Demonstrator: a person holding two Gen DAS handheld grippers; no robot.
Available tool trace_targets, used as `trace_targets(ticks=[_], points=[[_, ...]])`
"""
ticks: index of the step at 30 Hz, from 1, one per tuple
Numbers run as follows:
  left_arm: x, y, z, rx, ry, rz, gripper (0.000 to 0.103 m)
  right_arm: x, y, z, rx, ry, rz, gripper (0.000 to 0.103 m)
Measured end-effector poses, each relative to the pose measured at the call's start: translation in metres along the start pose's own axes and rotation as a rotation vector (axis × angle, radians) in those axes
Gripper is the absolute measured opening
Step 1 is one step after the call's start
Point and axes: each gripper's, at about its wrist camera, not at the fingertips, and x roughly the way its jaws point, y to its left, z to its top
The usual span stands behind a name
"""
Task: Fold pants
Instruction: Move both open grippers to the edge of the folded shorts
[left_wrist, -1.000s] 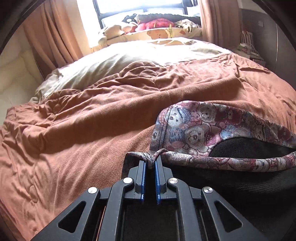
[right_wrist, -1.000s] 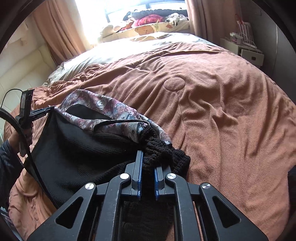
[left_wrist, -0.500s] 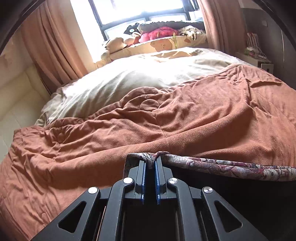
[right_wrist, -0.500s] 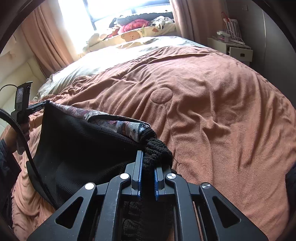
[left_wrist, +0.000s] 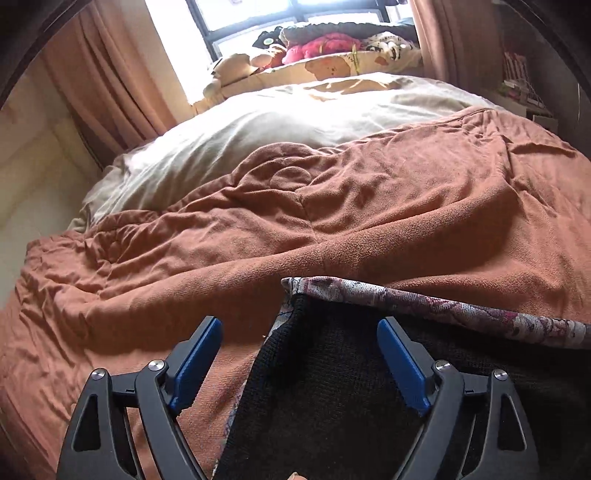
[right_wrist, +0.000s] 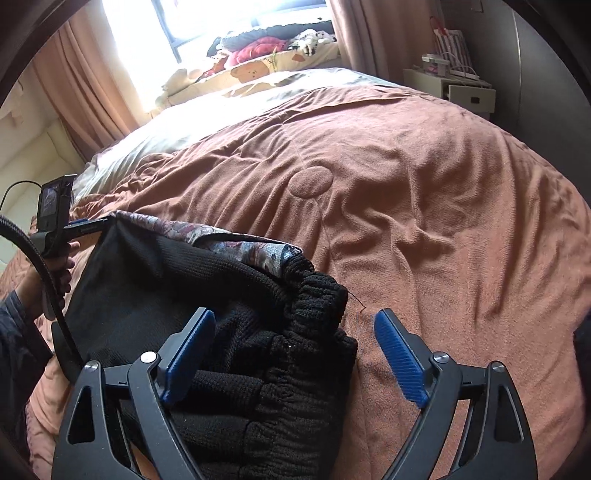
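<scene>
Left wrist view: the left gripper (left_wrist: 299, 354) has just sprung its jaws wide, and the pants (left_wrist: 332, 398) lie loose between them on the blanket (left_wrist: 221, 236), patterned hem on top. Right wrist view: the right gripper (right_wrist: 295, 343) has just let go too, jaws spread, black waistband bunched between them, untouched.

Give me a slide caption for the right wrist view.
Right gripper fingers just opened, black pants released on the rust blanket.
</scene>
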Motion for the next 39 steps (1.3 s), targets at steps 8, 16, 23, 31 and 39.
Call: trace_targets(ticks=[8, 16, 23, 31, 39], points=[[-0.051, 0.026, -0.009, -0.049, 0.011, -0.048, 0.093, -0.036, -0.008, -0.017, 0.051, 0.014, 0.033, 0.089], [-0.102, 0.047, -0.038, -0.055, 0.007, -0.050, 0.094, -0.074, -0.008, -0.039, 0.079, 0.034, 0.074, 0.089], [-0.149, 0.068, -0.068, -0.084, -0.015, -0.049, 0.094, -0.095, -0.009, -0.064, 0.115, 0.047, 0.106, 0.088], [-0.192, 0.090, -0.114, -0.132, -0.020, -0.056, 0.093, -0.110, -0.008, -0.087, 0.168, 0.041, 0.109, 0.083], [-0.202, 0.102, -0.157, -0.157, 0.005, -0.051, 0.082, -0.114, 0.001, -0.104, 0.210, 0.030, 0.119, 0.073]])
